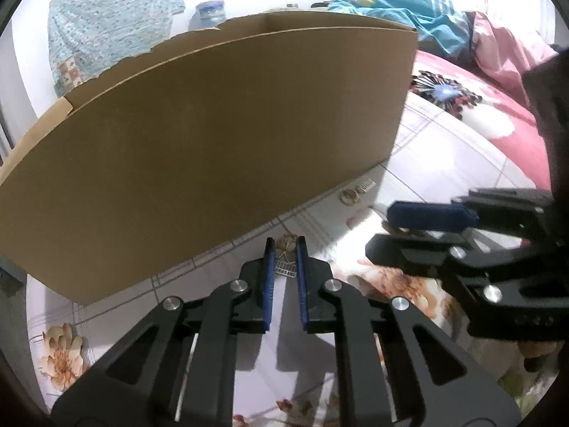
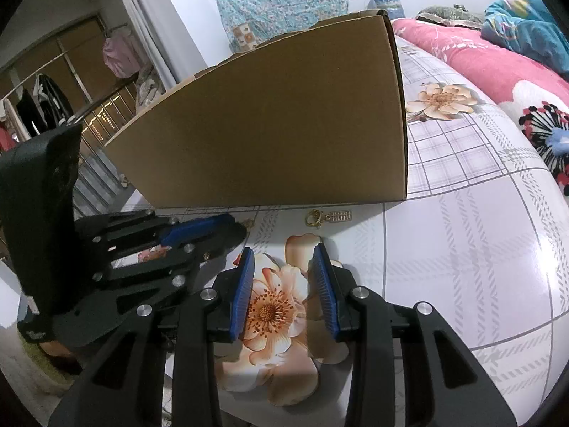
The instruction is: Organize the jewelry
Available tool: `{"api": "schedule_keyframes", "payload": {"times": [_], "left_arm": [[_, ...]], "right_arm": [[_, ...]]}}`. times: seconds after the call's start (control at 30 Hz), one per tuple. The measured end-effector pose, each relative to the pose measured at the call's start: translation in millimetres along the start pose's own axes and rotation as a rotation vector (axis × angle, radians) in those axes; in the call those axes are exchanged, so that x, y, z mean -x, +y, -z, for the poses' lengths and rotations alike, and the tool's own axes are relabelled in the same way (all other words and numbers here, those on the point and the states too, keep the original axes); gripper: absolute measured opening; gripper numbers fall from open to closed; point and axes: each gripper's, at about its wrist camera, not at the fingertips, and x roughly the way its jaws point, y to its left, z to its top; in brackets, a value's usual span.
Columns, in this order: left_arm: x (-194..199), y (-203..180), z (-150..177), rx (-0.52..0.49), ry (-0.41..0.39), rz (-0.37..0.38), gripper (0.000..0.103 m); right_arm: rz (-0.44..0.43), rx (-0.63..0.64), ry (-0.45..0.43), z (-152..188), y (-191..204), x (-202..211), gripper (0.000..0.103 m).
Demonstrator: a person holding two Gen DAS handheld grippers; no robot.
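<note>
A gold clasp with a small white abacus charm (image 1: 286, 268) lies on the flowered bedsheet (image 1: 444, 149) close to the cardboard box (image 1: 213, 142). My left gripper (image 1: 285, 243) has its blue pads narrowed onto the gold loop of that piece. A second gold clasp with an abacus charm (image 2: 314, 219) lies further right along the box's foot, also in the left wrist view as the second charm (image 1: 355, 194). My right gripper (image 2: 283, 251) stands open over a printed flower, short of that second piece, with nothing between its pads. The left gripper (image 2: 240, 226) shows at its left.
The tall cardboard box (image 2: 284, 124) stands on the bed right behind both pieces. A pink blanket (image 2: 498, 67) lies at the far right, with a person in a blue top (image 2: 526, 32) beyond it. Clothes hang on a rail (image 2: 46, 96) at the left.
</note>
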Motion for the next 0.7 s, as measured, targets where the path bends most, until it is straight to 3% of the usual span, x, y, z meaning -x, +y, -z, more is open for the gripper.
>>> {"api": "schedule_keyframes", "payload": {"times": [0.43, 0.63, 0.7], "left_arm": [[17.4, -8.6, 17.7, -0.004, 0.016, 0.04, 0.01], [29.5, -2.9, 18.6, 0.036, -0.029, 0.085, 0.01], [35.5, -1.0, 18.4, 0.044, -0.049, 0.089, 0.011]], "right_arm": [[-0.022, -0.031, -0.008, -1.0, -5.0, 2.8, 0.035], [0.01, -0.032, -0.003, -3.3, -7.4, 11.8, 0.035], [0.046, -0.015, -0.016, -4.5, -8.0, 18.9, 0.044]]}}
